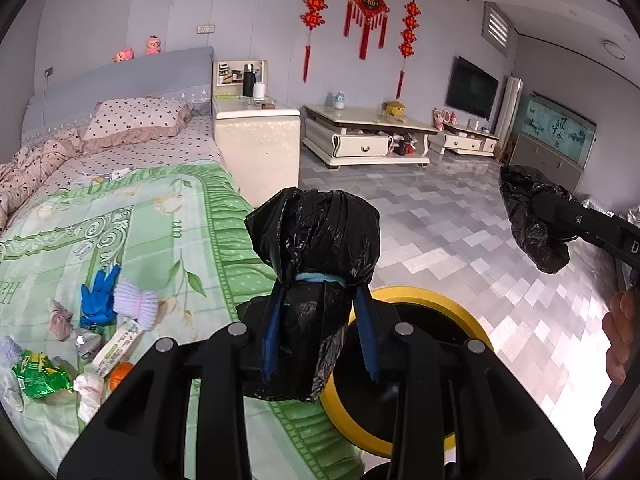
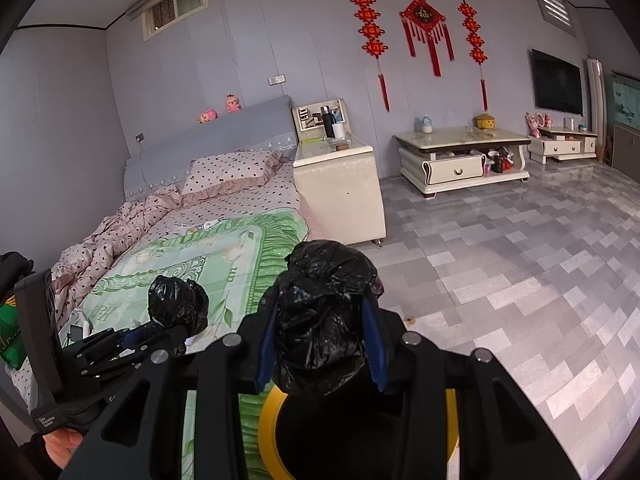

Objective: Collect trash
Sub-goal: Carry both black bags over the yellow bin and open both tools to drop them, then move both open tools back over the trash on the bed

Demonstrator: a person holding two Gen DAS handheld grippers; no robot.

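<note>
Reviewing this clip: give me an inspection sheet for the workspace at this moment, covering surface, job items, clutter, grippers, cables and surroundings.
Surface: green quilt spread on the bed, beside a grey tiled floor.
Job's things: yellow-rimmed bin below both grippers; black trash bag bunched in each gripper.
Clutter: on the quilt, blue glove, green wrapper, orange, crumpled tissues, white knit item.
Grippers: left gripper shut on black plastic; right gripper shut on black plastic.
Cables: nothing seen.
Surroundings: nightstand, coffee table, wall TV, red knot hangings.
</note>
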